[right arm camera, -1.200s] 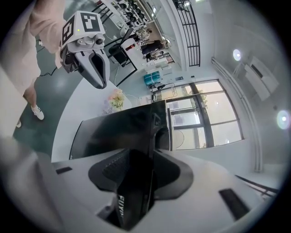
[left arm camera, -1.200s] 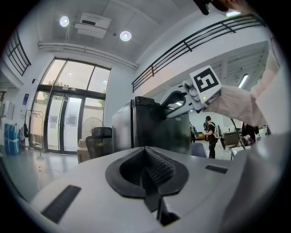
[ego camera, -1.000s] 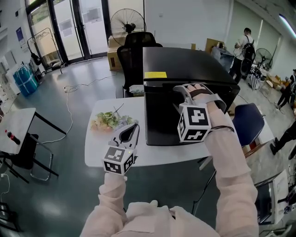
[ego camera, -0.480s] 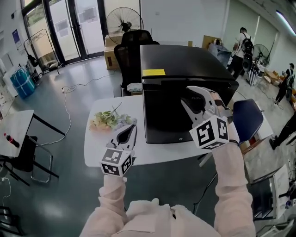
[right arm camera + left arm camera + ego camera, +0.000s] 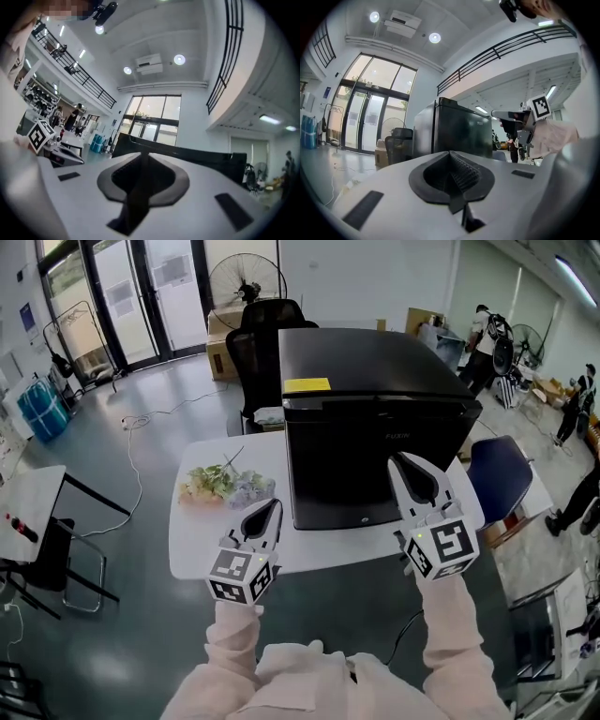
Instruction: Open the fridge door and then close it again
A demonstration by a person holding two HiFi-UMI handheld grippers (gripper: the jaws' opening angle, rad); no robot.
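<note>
Both arms (image 5: 448, 638) extended forward, sleeved. Left gripper (image 5: 273, 506) was held level at near left, jaws together, empty. Right gripper (image 5: 400, 463) at near right; its jaws had just been closing, nothing between them.

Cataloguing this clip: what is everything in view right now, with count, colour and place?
fridge: one, black, door shut, on the table
yellow label: one, on the fridge top
table: one, white, under the fridge
flowers: one bunch, pale, on the table, left of the fridge
office chair: one, black, behind the fridge
fan: one, black, at the back wall
blue chair: one, right of the table
people: at least two, far right background
left gripper: one, white, shut, empty, over the table's front edge
right gripper: one, white, jaws have just been closing, nothing between them, before the fridge
</note>
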